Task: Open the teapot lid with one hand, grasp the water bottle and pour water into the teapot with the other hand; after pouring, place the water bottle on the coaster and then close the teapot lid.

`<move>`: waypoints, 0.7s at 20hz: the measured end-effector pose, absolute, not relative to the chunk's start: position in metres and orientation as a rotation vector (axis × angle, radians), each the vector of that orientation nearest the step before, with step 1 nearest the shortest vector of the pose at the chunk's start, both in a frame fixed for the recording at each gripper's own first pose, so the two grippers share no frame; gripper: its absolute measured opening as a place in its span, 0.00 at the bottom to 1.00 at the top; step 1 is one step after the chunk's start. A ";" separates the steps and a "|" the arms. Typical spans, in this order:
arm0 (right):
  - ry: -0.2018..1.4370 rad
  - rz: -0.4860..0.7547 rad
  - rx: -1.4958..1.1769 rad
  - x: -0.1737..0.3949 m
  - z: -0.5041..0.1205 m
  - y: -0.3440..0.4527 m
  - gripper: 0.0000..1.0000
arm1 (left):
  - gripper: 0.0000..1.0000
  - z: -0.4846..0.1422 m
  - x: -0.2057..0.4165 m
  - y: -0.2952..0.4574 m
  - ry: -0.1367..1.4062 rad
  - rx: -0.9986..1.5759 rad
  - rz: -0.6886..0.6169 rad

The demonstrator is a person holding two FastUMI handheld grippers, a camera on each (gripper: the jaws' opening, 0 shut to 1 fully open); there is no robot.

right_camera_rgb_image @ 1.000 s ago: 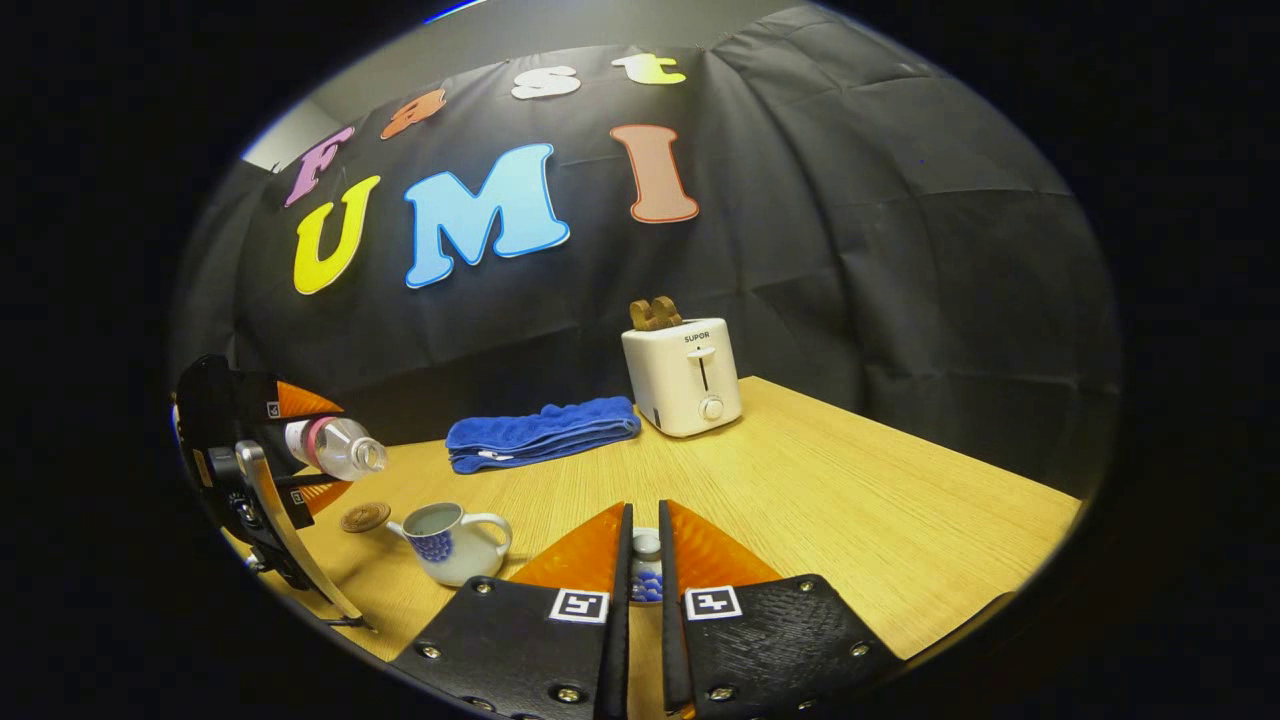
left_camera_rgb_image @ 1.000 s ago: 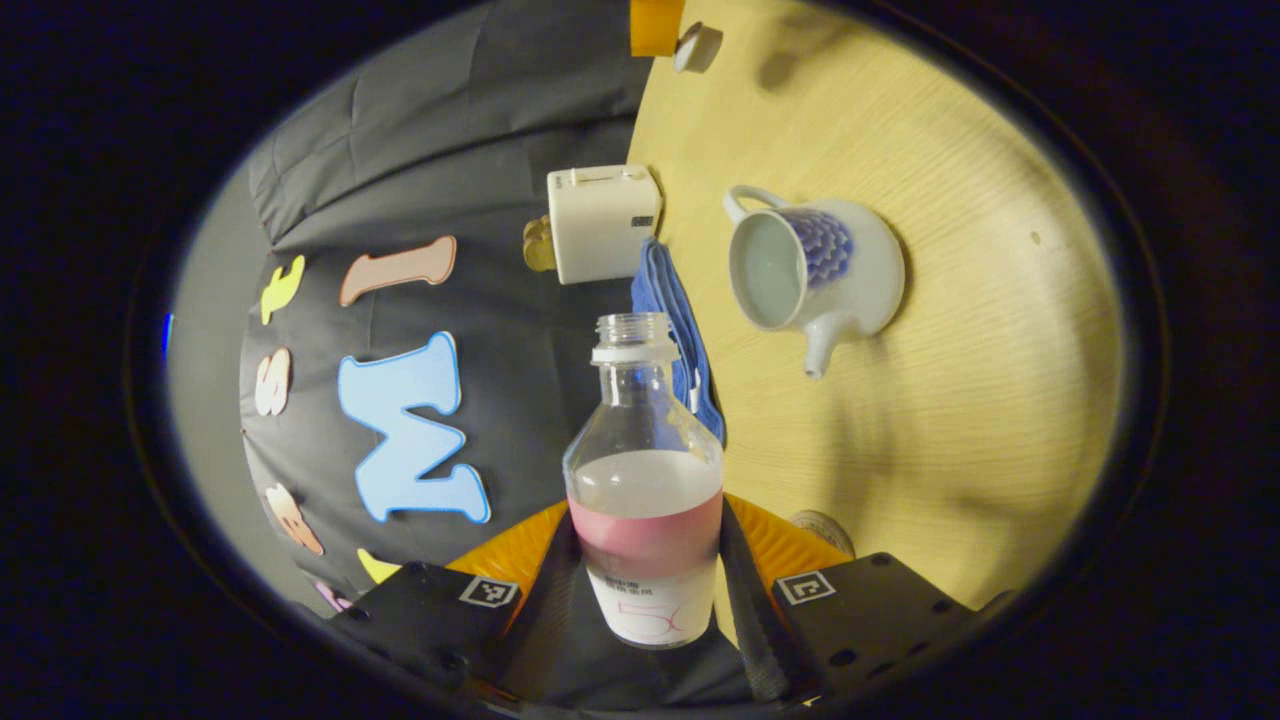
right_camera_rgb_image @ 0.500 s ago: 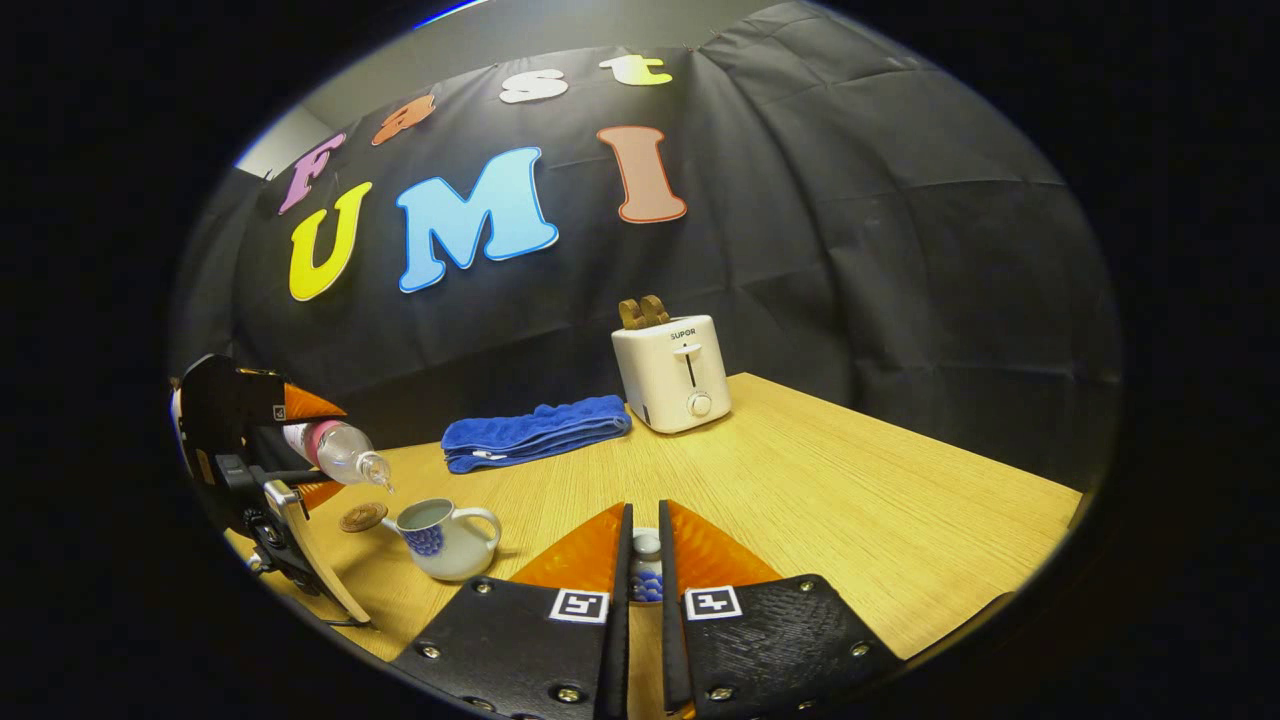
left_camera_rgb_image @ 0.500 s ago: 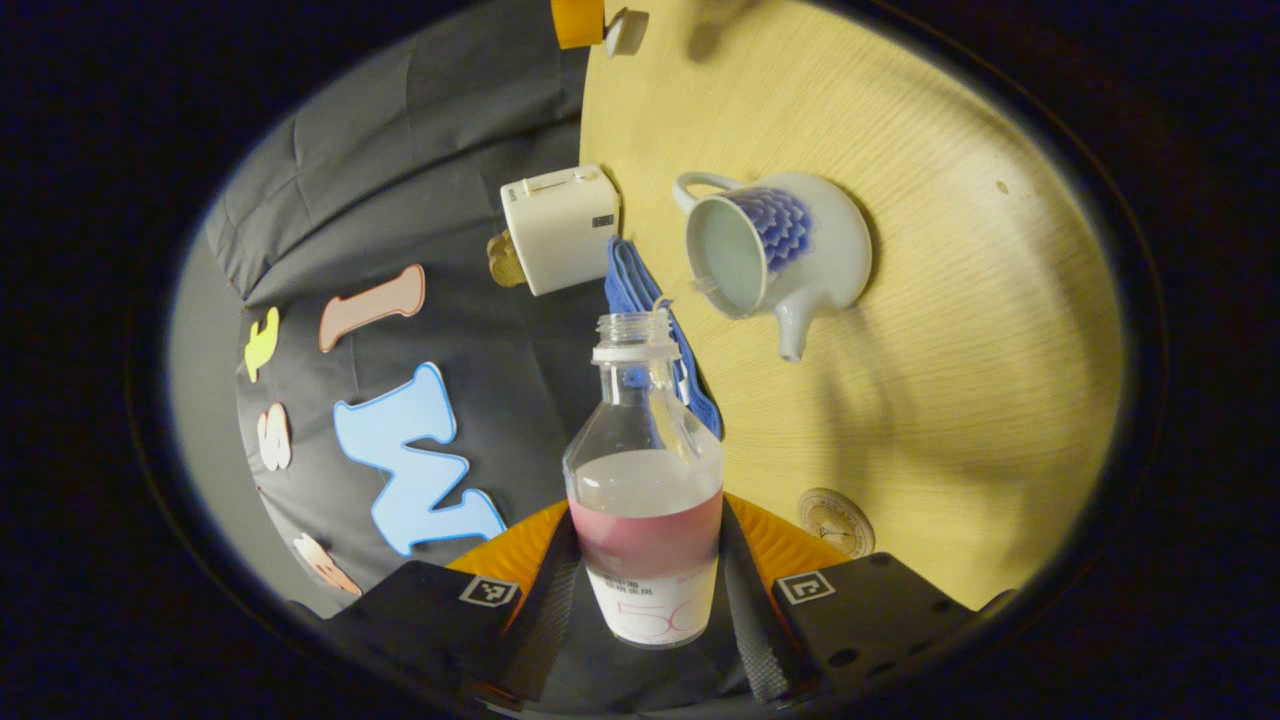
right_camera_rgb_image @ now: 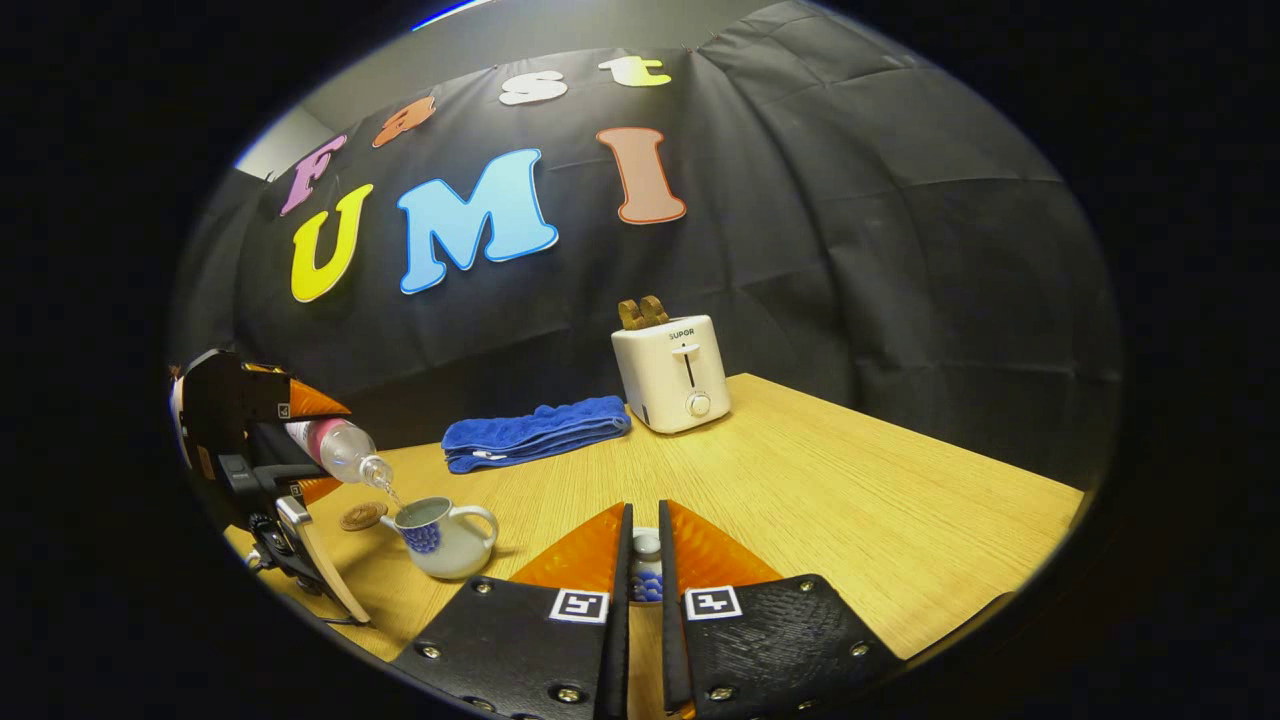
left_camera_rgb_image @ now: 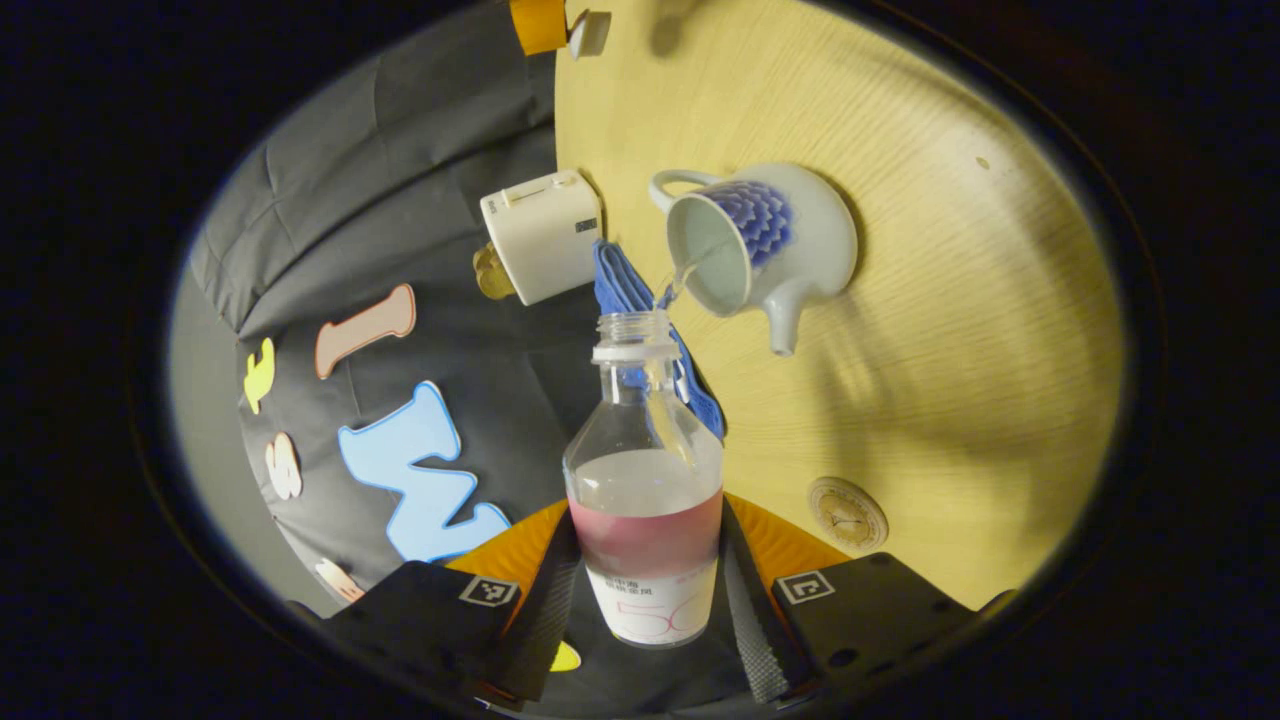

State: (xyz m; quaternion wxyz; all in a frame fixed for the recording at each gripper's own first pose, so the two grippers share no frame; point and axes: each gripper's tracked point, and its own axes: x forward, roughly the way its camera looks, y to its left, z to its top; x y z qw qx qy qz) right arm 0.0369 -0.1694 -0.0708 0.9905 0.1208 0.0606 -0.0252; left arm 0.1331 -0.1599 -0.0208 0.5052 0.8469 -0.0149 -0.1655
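Half-full bottle (left_camera_rgb_image: pixel 645 500) pinched low in left gripper (left_camera_rgb_image: pixel 645 590), tilted, streaming into open teapot (left_camera_rgb_image: pixel 760 245). Thin plastic, crushable: squeeze lightly at label. Right gripper (right_camera_rgb_image: pixel 640 575) pinches lid (right_camera_rgb_image: pixel 646 578).

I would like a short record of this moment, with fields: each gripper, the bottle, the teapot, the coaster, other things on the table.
left gripper: shut on the bottle, tilted toward the teapot
right gripper: shut on the lid, held apart from the teapot
bottle: uncapped, part full, a thin stream running from its mouth
teapot: open, upright on the table, taking the water
coaster: bare, beside the teapot
other things: toaster, blue towel
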 end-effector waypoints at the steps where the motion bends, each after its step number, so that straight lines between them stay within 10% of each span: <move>1: 0.121 -0.048 0.243 0.036 -0.071 -0.170 0.14 | 0.84 -0.023 0.134 -0.160 -0.036 2.053 -0.400; 14: 0.101 -0.020 0.261 0.035 -0.069 -0.167 0.14 | 0.79 -0.017 0.139 -0.168 -0.028 2.191 -0.398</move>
